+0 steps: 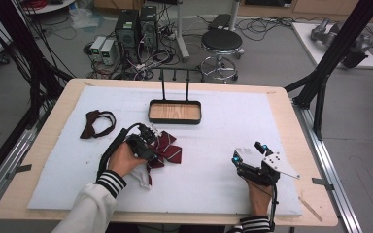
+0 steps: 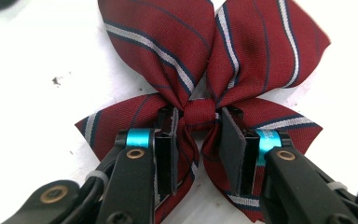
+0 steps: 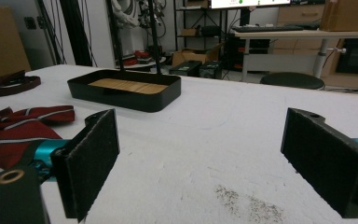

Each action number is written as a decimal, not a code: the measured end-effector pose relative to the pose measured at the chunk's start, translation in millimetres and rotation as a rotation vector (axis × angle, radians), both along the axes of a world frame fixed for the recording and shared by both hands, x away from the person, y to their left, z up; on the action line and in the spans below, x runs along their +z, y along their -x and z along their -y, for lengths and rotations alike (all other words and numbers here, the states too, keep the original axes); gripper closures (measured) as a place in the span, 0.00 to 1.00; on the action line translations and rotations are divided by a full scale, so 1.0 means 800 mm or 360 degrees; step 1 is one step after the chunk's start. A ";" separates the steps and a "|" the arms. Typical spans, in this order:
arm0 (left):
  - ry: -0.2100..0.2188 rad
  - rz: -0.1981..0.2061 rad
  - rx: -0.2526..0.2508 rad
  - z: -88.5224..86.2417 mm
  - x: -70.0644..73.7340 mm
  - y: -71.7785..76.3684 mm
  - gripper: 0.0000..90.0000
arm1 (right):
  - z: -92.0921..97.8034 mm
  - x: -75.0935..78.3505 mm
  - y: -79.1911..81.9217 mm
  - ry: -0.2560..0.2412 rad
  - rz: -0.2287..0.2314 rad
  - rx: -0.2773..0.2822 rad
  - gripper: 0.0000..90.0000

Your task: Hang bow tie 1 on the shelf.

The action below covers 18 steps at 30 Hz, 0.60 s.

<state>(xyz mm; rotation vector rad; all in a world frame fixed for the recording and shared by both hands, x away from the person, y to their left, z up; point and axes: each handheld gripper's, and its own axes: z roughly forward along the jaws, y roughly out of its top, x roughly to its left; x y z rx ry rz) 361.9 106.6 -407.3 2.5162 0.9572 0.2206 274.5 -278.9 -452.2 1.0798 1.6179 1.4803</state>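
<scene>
High view: a wooden desk (image 1: 291, 145) carries a white pad (image 1: 233, 126); the room behind holds computer towers (image 1: 136, 26), a black stool (image 1: 222, 41) and loose cables on a grey floor. No legible writing is visible. The striped bow tie (image 1: 167, 149) lies left of centre on the pad, in front of a black tray with a wooden base (image 1: 175, 111); a second, darker bow tie (image 1: 97, 124) lies well apart at far left. The left gripper (image 1: 148, 136) sits on the striped bow tie, held by the left hand (image 1: 124, 160) in a striped-cuff sleeve. The right gripper (image 1: 248, 154) rests on the pad at right, well apart from the tie, with the right hand (image 1: 257, 191) behind it. Left gripper view: the fingers (image 2: 165, 149) stand partly open on either side of the central knot (image 2: 199, 112), close to it but not clamped; whether they touch the fabric cannot be told. Right gripper view: the fingers (image 3: 91, 158) are wide apart and hold nothing, low over the pad; the tray (image 3: 126, 91) lies ahead, with shelving and a further table behind it.
</scene>
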 end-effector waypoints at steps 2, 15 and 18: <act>0.0013 0.0018 0.0004 -0.001 0.002 0.000 0.76 | 0.000 0.000 0.000 -0.0001 0.0001 0.0001 0.12; 0.0262 0.0325 0.0098 -0.028 0.035 0.005 0.76 | -0.001 0.000 0.001 -0.0001 -0.0009 0.0002 0.12; 0.0294 0.0370 0.0113 -0.032 0.040 0.005 0.76 | 0.000 0.000 0.001 0.0001 -0.0007 0.0001 0.12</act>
